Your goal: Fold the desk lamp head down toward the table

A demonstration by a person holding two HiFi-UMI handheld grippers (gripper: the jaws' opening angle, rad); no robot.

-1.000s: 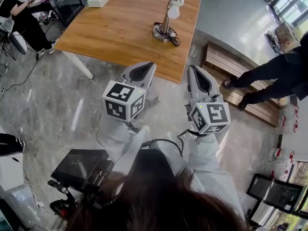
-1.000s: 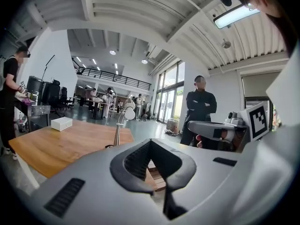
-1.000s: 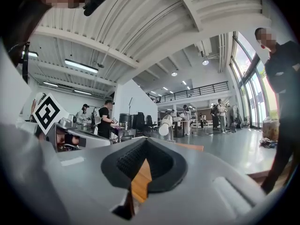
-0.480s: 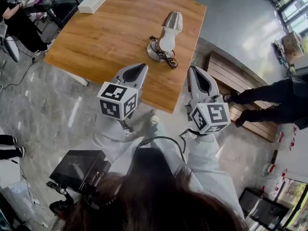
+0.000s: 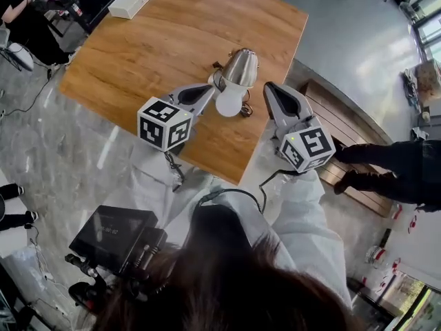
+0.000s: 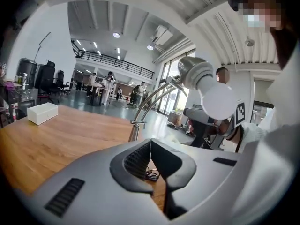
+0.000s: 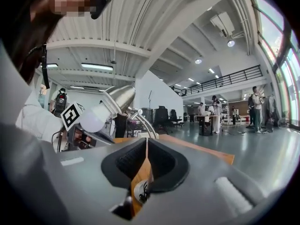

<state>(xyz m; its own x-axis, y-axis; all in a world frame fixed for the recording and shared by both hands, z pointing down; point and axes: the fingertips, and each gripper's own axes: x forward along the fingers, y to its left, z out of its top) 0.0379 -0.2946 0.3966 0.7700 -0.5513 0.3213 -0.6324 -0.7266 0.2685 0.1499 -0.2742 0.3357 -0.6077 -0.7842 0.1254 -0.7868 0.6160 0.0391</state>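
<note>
Both empty, jaws pressed together: left gripper [image 5: 205, 89] and right gripper [image 5: 271, 88] flank the desk lamp [image 5: 239, 67] near the tabletop [image 5: 138, 54] front edge. Lamp's head is up on its curved arm, bulb [image 5: 229, 103] pointing toward the person

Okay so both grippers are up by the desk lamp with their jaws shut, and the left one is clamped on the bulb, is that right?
No. The left gripper is shut on nothing: the left gripper view shows its jaws together and empty, with the bulb above and to their right, clear of them. The rest holds.
</note>
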